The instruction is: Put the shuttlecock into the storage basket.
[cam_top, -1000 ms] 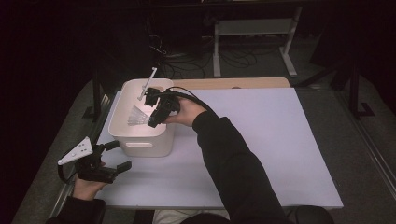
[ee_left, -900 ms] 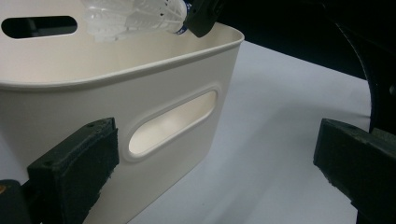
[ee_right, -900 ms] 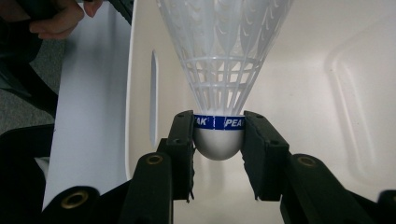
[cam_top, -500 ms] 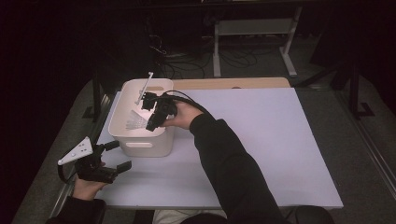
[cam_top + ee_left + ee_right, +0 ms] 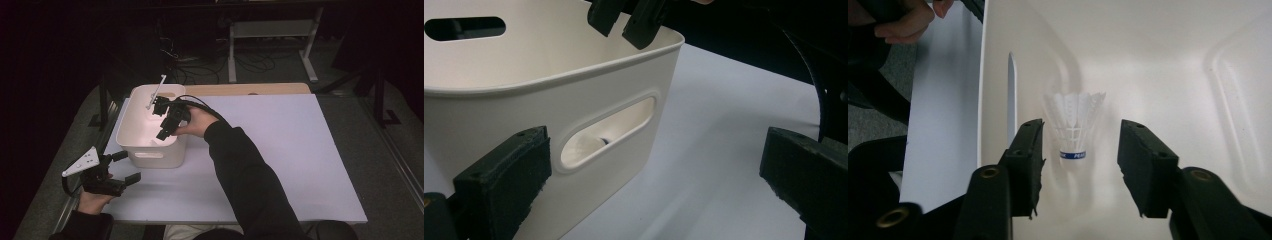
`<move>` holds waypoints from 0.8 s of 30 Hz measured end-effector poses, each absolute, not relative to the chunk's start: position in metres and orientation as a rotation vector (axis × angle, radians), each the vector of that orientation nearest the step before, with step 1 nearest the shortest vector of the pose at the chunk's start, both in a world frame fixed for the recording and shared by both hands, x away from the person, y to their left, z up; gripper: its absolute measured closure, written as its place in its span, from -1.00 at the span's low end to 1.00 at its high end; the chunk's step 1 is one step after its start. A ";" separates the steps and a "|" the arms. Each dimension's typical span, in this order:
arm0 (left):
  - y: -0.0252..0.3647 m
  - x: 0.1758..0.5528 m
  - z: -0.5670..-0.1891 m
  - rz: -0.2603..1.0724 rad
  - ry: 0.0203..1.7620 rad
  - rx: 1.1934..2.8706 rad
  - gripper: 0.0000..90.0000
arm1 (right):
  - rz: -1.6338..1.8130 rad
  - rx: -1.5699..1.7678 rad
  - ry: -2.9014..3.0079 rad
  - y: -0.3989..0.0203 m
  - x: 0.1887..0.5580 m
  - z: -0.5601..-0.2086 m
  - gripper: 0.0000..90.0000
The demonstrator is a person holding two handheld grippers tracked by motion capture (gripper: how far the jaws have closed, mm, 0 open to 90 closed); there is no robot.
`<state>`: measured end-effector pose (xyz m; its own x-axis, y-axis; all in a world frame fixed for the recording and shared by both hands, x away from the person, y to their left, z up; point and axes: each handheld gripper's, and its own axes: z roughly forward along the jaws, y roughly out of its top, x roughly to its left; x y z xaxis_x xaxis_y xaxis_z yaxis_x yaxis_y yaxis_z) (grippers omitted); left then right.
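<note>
Already a shuttlecock [image 5: 1074, 125] is seen lying in the white bin [image 5: 150, 155], at the centre of the right gripper view, its feather skirt toward the top of the frame and its blue-banded cork end toward the bottom. It is framed by the jaws of the right claw [image 5: 1080, 160], which have just been opening; the pads stand clear on either side of it, so nothing is gripped. The drop into the bin is judged as done, and what appears left is for the right claw to be lifted out over the rim.

In the high view the right claw [image 5: 167, 120] is held inside the bin, left of centre, with the dark sleeve [image 5: 250, 175] running down to the bottom edge. The left claw [image 5: 112, 175] is held at the lower left, just beside the bin's near wall, jaws wide and empty; in the left gripper view the bin's handle slot [image 5: 609, 132] lies between them, with a bit of something white dimly seen through it.

Nothing else is seen on the pale worktop [image 5: 300, 160]. Only the bin's walls and rim could be caught on withdrawal. Beyond the worktop's far edge, in the upper part of the frame, a white frame stand [image 5: 272, 30] and loose cables [image 5: 250, 62] are seen on the dark floor, well apart from the work.
</note>
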<state>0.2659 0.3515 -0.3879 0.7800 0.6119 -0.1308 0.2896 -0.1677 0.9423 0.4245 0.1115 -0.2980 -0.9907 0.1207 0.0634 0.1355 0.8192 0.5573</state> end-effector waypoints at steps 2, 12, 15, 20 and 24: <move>0.351 0.266 -0.388 0.330 0.704 1.762 -1.00 | -0.918 -0.219 -2.962 0.109 0.426 -0.297 -0.03; 0.351 0.266 -0.388 0.330 0.702 1.761 -1.00 | -0.981 -0.311 -2.986 0.098 0.428 -0.288 -0.54; 0.351 0.266 -0.388 0.330 0.704 1.760 -1.00 | -0.994 -0.349 -2.984 0.095 0.428 -0.285 -0.63; 0.351 0.266 -0.388 0.331 0.702 1.763 -1.00 | -1.028 -0.362 -2.980 0.088 0.428 -0.282 -0.74; 0.351 0.266 -0.388 0.330 0.703 1.761 -1.00 | -1.058 -0.380 -2.978 0.083 0.428 -0.279 -0.95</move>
